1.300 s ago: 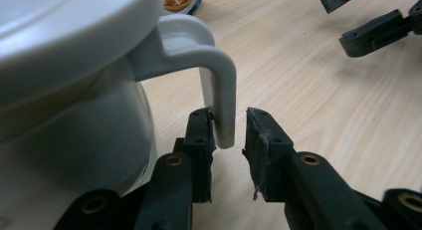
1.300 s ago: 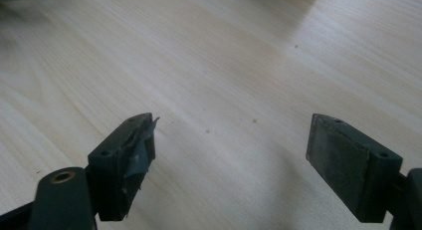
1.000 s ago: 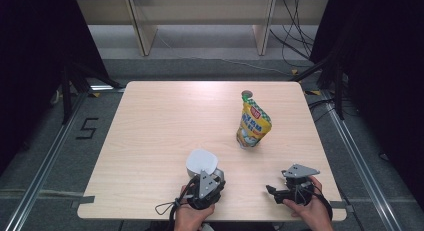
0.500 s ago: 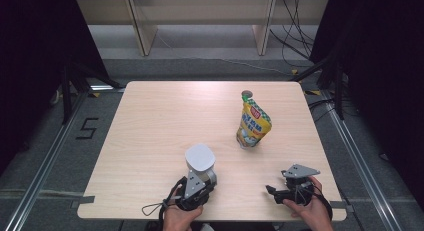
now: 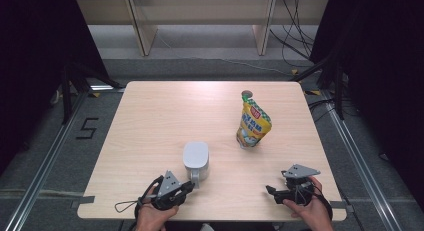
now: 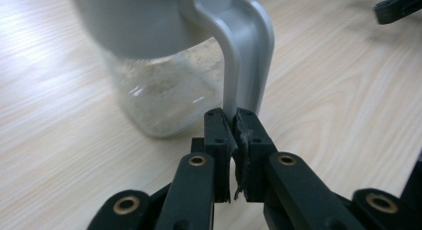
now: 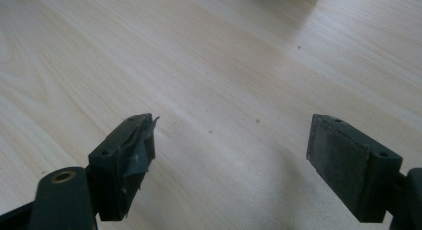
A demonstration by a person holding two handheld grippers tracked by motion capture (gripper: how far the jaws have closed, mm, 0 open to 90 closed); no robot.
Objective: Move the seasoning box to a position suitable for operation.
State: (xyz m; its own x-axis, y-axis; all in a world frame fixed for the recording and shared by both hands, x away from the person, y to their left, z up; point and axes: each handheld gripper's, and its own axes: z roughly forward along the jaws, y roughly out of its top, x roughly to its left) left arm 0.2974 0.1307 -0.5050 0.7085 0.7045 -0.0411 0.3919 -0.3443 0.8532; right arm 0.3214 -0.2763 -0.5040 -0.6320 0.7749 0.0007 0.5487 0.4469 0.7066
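Now we keep our left gripper (image 6: 234, 121), its jaws just closed on the jar's handle (image 6: 245, 56), steady while the right gripper (image 7: 231, 155) waits with jaws wide.

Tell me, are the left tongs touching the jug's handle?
Touching. The left gripper view shows the left tongs pinching the jug's grey handle.

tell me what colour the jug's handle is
Light grey handle, best seen in the left gripper view.
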